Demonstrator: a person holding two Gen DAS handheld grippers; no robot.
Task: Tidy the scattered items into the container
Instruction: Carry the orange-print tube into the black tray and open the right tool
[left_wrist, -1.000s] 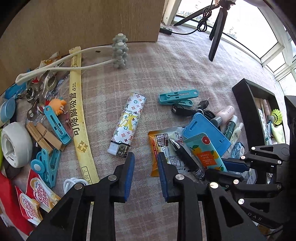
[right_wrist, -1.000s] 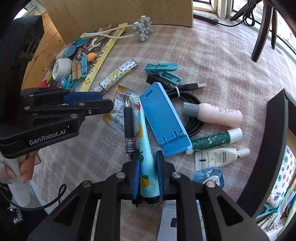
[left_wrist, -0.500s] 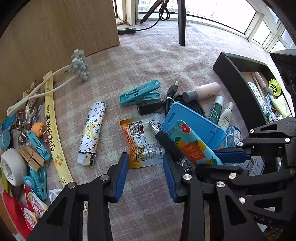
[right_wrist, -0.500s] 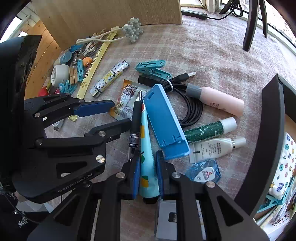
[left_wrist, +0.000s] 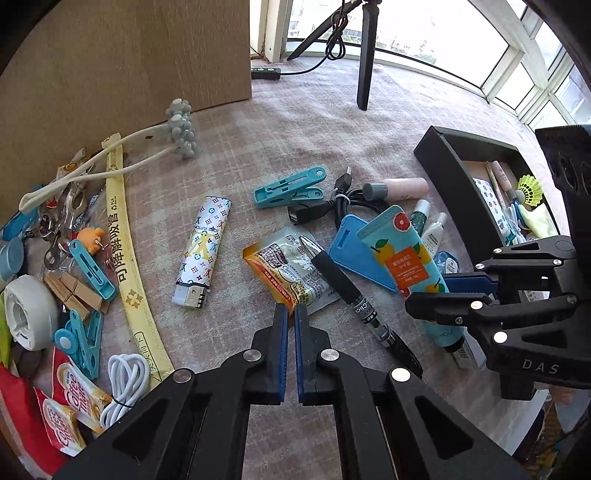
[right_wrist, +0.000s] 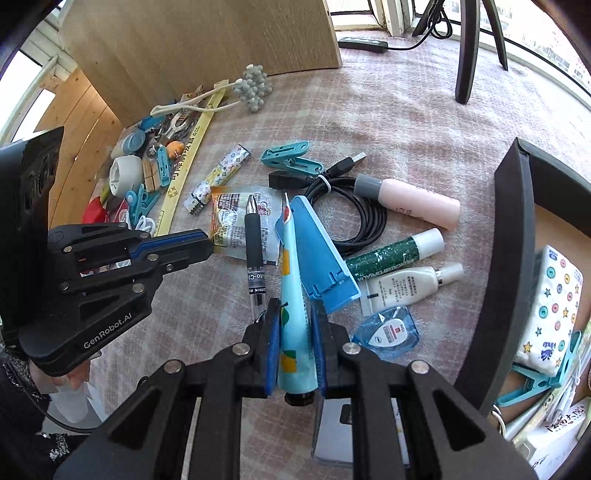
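Observation:
My right gripper (right_wrist: 294, 314) is shut on a light blue fruit-print tube (right_wrist: 291, 295), also seen in the left wrist view (left_wrist: 402, 266). My left gripper (left_wrist: 290, 314) is shut, its tips at the near corner of an orange snack packet (left_wrist: 288, 273); whether it pinches the packet I cannot tell. A black pen (left_wrist: 347, 291) lies across the packet. The black container (left_wrist: 454, 173) stands at the right, with several items inside. A blue phone stand (right_wrist: 321, 251), a patterned lighter (left_wrist: 201, 254) and a teal clothespin (left_wrist: 290, 186) lie on the cloth.
A black cable (right_wrist: 354, 206), a pink bottle (right_wrist: 413, 201), a green tube (right_wrist: 391, 251) and a white tube (right_wrist: 406, 286) lie by the container. A heap of clips, tape roll (left_wrist: 26, 317) and packets sits at the left. A wooden panel (left_wrist: 129, 62) stands behind.
My left gripper has closed from open and moved right to the snack packet's corner. My right gripper still holds the tube.

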